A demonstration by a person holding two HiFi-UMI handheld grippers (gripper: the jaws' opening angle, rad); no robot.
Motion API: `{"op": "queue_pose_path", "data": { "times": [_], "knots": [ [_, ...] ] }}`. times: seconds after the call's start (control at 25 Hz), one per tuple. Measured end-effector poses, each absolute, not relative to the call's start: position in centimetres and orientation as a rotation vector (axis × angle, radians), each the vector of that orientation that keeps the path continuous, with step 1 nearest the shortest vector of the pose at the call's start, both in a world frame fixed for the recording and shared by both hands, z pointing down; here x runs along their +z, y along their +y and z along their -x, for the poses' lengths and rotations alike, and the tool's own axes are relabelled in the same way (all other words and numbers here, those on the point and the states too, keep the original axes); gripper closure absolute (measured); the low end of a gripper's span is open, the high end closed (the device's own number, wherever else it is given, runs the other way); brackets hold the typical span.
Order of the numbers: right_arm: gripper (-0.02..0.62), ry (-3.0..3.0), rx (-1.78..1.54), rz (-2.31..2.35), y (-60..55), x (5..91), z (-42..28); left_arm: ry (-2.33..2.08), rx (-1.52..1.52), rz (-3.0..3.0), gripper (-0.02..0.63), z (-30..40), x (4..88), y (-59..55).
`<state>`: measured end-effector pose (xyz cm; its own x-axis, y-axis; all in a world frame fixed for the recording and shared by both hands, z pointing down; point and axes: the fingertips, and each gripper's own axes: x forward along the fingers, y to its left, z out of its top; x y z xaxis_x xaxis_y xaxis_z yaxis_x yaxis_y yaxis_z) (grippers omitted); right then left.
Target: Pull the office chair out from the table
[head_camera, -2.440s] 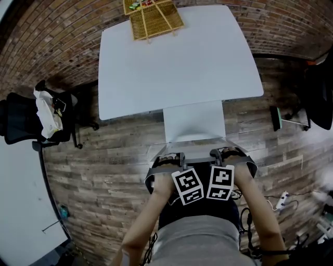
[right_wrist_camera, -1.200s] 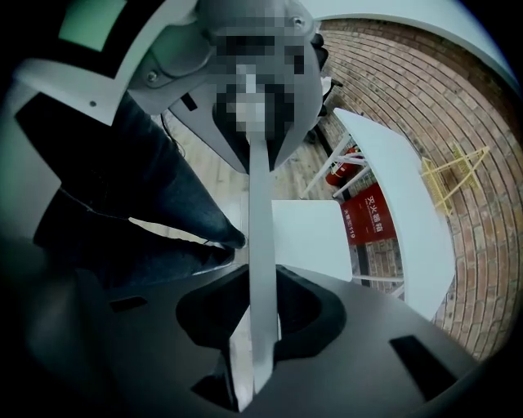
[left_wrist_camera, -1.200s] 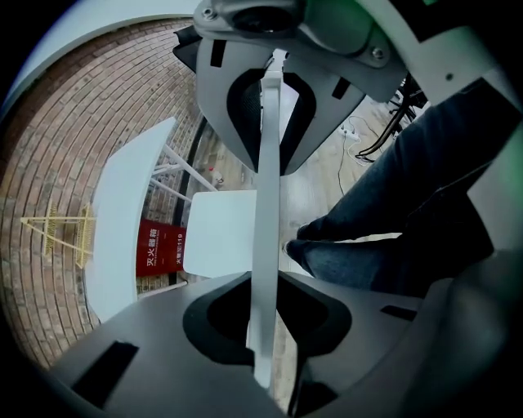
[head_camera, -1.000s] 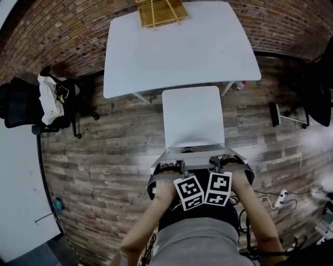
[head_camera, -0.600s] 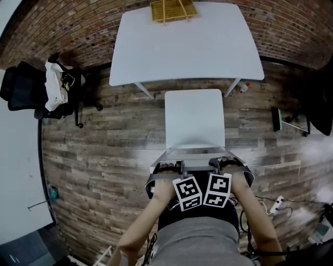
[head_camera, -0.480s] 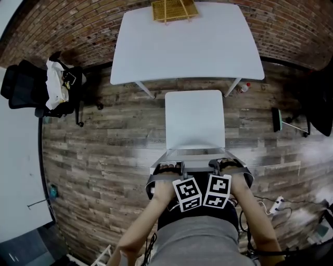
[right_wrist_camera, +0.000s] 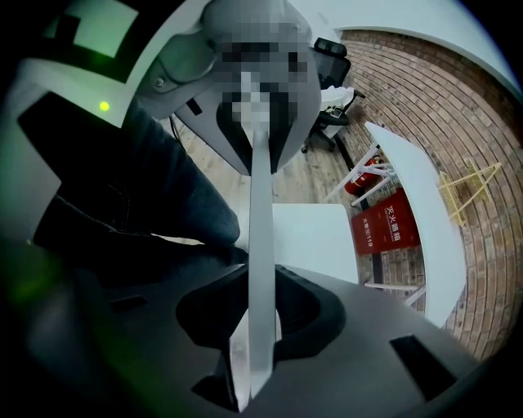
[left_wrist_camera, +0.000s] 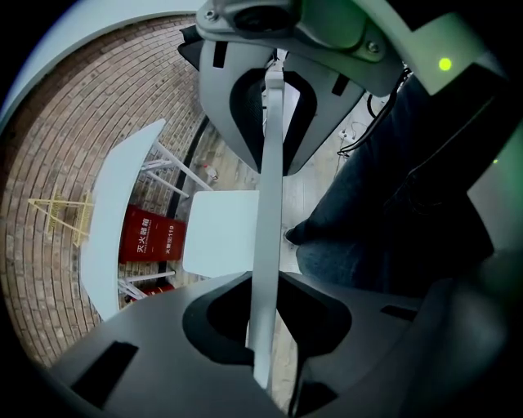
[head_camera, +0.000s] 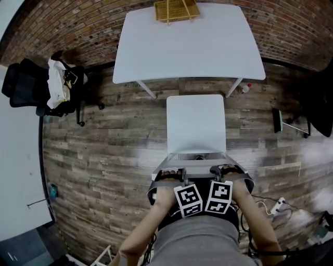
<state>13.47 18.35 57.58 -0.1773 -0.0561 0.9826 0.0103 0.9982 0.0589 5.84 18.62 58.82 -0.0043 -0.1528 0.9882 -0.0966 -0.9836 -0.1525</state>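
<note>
A white chair stands clear of the white table [head_camera: 190, 44], its seat [head_camera: 196, 122] just in front of me. My left gripper [head_camera: 171, 171] and right gripper [head_camera: 222, 169] point down side by side, each shut on the top edge of the chair's backrest [head_camera: 196, 165]. In the left gripper view the backrest [left_wrist_camera: 266, 188] runs as a thin pale strip between the jaws of the left gripper [left_wrist_camera: 265, 227], with the seat [left_wrist_camera: 216, 233] and table [left_wrist_camera: 106, 220] beyond. The right gripper [right_wrist_camera: 260, 233] clamps the same strip [right_wrist_camera: 260, 188].
A black office chair [head_camera: 31, 91] holding a white bag stands at the left. A wicker basket [head_camera: 174, 9] sits on the table's far edge by the brick wall. A broom [head_camera: 278, 119] and a power strip [head_camera: 278, 202] lie on the wooden floor at the right. A red box [left_wrist_camera: 147, 237] stands under the table.
The white chair has slid away from the table toward me; floor now shows between seat and table. Both grippers kept their hold on the backrest and moved back with it.
</note>
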Motion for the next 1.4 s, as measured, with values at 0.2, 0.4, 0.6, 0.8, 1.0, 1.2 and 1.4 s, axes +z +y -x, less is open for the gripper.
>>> {"op": "queue_pose_path", "data": {
  "times": [0.2,0.4,0.6,0.8,1.0,1.2,1.4],
  "knots": [
    [0.512,-1.764,-0.055,-0.022,18.1,57.5,-13.1,0.299,-2.135,2.231,0.518,-5.6,58.7,18.4],
    [0.511,-1.749,-0.036,-0.015,18.2,57.6,-12.9,0.258,-2.117,2.286,0.514,-5.4,58.8,18.5],
    [0.502,-1.787,0.036,-0.036,18.1,57.9,-13.4,0.271,-2.054,2.362,0.514,-5.7,58.8,18.5],
    [0.489,-1.842,0.068,-0.103,18.0,57.8,-13.6,0.313,-1.998,2.425,0.511,-5.8,58.5,18.5],
    [0.476,-1.881,0.077,-0.152,17.9,57.1,-13.4,0.354,-1.981,2.442,0.506,-5.7,58.1,18.5],
    [0.475,-2.029,0.193,-0.199,18.0,54.5,-11.9,0.405,-1.965,2.419,0.506,-5.7,57.8,18.4],
    [0.476,-2.264,0.443,-0.299,17.1,50.1,-9.8,0.482,-1.922,2.425,0.497,-5.6,57.7,18.4]
  ]
}}
